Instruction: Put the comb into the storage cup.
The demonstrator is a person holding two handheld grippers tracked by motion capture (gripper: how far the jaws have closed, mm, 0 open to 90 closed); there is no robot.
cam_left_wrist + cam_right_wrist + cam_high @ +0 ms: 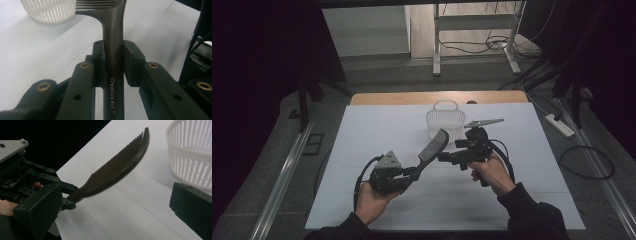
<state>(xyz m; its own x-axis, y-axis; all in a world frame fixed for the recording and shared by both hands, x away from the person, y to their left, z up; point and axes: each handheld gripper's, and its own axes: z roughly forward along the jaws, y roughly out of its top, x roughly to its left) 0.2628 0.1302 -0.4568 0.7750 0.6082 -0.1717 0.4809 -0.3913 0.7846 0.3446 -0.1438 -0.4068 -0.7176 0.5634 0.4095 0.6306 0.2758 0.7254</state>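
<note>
A dark comb rises at a slant from my left gripper, which is shut on its handle; the teeth end points toward a white slatted basket at the table's back middle. In the left gripper view the two jaws clamp the comb's handle, marked "Creative Art", at my left gripper. My right gripper hovers just right of the comb's middle, held by a hand. In the right gripper view its jaws stand wide apart, open, with the comb beyond them and the basket at upper right.
A white sheet covers the table, with a wooden edge at the back. On the floor lie a power strip and cables to the right. White furniture legs stand behind the table.
</note>
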